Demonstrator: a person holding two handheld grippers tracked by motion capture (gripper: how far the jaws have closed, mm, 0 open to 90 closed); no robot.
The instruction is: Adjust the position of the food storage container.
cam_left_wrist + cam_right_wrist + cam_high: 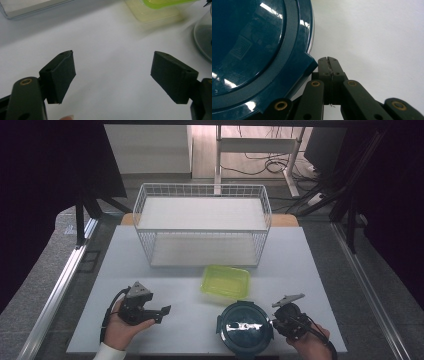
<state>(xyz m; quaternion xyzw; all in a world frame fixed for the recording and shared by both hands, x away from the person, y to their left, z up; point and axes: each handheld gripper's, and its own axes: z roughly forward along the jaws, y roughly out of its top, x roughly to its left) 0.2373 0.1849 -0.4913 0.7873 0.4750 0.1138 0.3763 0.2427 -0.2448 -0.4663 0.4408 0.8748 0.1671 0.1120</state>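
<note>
A round container with a dark teal lid (pixel 245 326) sits at the table's front edge, right of centre. My right gripper (pixel 274 322) is just to its right. In the right gripper view the right gripper (pixel 328 60) is shut with nothing between its jaws, and its tips lie beside a clip tab on the rim of the teal lid (pixel 249 50). My left gripper (pixel 162 314) rests low over the front left of the table and points right. In its own view the left gripper (pixel 112 53) stands wide open over bare white table.
A lime-green rectangular container (pixel 226 280) lies behind the teal lid and shows in the left gripper view (pixel 157 10). A white wire basket (pixel 202 225) with two levels stands at the back of the white table (pixel 150 270). Black frame posts flank the table.
</note>
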